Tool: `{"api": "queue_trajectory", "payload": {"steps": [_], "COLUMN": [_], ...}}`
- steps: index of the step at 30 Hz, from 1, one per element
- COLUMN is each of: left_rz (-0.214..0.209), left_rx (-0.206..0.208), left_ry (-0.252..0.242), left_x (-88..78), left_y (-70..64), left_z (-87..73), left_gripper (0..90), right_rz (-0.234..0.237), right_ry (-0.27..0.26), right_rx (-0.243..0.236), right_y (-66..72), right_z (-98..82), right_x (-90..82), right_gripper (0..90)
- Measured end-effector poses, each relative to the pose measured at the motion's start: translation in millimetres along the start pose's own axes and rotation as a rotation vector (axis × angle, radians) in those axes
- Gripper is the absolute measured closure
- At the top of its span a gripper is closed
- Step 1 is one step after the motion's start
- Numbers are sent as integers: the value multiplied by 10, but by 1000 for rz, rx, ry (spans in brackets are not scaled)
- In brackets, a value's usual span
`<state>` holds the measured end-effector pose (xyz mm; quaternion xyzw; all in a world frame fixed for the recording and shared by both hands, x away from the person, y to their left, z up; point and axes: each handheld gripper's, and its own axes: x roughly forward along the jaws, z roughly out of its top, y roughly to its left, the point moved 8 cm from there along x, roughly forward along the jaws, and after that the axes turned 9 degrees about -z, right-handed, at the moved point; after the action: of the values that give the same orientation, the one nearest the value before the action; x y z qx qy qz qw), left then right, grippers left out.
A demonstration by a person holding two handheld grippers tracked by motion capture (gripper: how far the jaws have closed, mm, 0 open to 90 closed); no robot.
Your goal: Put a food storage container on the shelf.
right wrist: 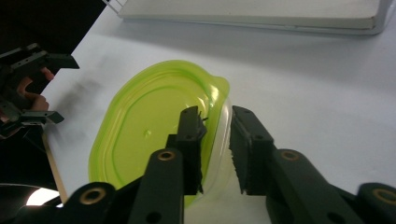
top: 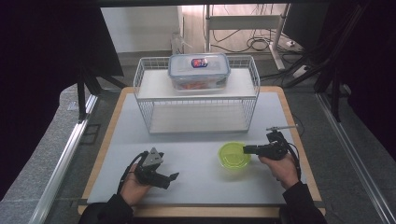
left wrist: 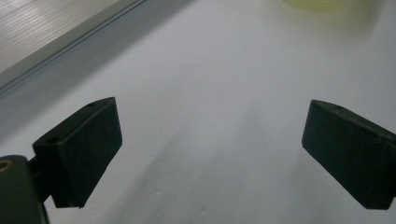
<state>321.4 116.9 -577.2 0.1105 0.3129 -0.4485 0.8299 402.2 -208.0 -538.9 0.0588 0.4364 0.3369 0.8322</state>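
Note:
A round clear container with a lime-green lid (top: 234, 155) (right wrist: 149, 130) sits on the white tabletop, right of centre near the front. My right gripper (top: 246, 149) (right wrist: 217, 140) reaches it from the right; one jaw lies over the lid's edge and the other stands outside the clear wall, so the rim is in the narrow gap between them, with space still showing beside it. My left gripper (top: 168, 168) (left wrist: 210, 149) rests low over the bare table at the front left, its jaws wide apart and empty. A sliver of the container (left wrist: 317, 3) shows far ahead of it.
A white wire rack (top: 196, 100) stands at the back centre, with a clear food box with a blue-rimmed lid (top: 198, 70) on its upper shelf. The wooden table edge (top: 105, 140) frames the white surface. Farther off in the right gripper view is the left gripper (right wrist: 67, 88).

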Motion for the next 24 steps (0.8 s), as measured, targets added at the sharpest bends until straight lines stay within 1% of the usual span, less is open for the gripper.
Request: {"api": "queue_trajectory", "payload": {"steps": [1,2,3,7,13,14,17,20,24], "left_rz": [0,0,-1,0,2,3,4,4,4], "left_rx": [1,1,1,5,6,6,6,6,5], "left_ry": [1,1,2,3,3,4,4,4,3], "left_x": [1,1,2,3,2,4,5,6,7], "left_y": [-1,-1,-2,-3,-1,0,0,2,4], "left_z": [-1,-1,-1,-3,-2,-3,-3,-4,-4], "left_gripper": [45,45,45,45,45,45,45,45,45], "right_rz": [7,7,19,-2,-7,25,35,72,92], "right_ry": [4,4,5,16,16,13,7,-19,-36], "right_rx": [1,1,3,-9,6,30,38,64,79], "right_y": [8,8,25,67,77,104,125,166,173], "right_z": [-2,-2,-2,8,10,20,28,64,89], "right_x": [1,1,1,6,4,-4,-10,-45,-72], "right_gripper": [776,776,784,793,798,803,806,818,824]}}
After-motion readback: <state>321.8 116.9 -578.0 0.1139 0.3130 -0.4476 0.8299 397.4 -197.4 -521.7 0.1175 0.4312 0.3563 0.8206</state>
